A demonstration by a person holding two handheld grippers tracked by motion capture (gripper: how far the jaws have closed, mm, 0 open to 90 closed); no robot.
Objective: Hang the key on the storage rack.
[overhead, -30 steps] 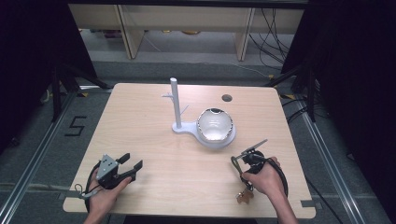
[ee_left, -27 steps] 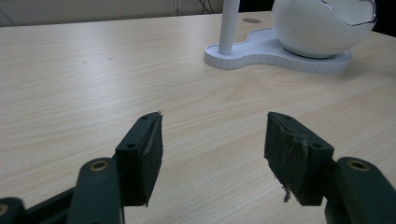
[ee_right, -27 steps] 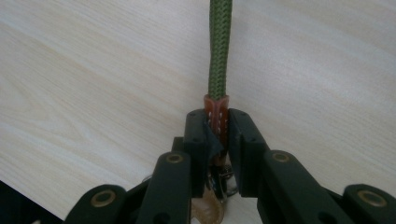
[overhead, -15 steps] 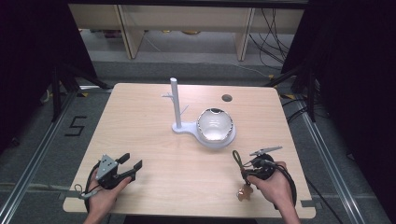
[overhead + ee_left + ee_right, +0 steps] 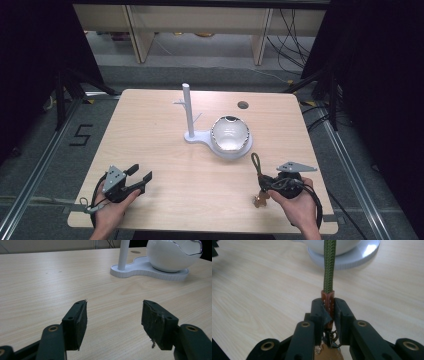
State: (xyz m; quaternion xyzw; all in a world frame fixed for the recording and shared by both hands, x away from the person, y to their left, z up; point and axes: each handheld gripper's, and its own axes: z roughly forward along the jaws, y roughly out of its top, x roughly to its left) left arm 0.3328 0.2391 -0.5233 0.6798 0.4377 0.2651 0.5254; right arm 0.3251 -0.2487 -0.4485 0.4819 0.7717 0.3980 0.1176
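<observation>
A keychain lies in my right gripper at the table's near right: a green cord loop points toward the bowl, and a brass tag hangs at the near side. In the right gripper view the jaws of that gripper are shut on the keychain's brown collar, with the cord running straight ahead and metal rings below. My left gripper rests at the near left, open and holding nothing. A white stand with small pegs shares its base with a white bowl.
The wooden table has a small round hole at the far right. The stand's base and the bowl lie ahead and to the right of the left gripper. Dark floor, rails and cables surround the table.
My right gripper has drawn back toward the near right edge and turned, carrying the keychain with it. The left gripper has stayed where it was.
</observation>
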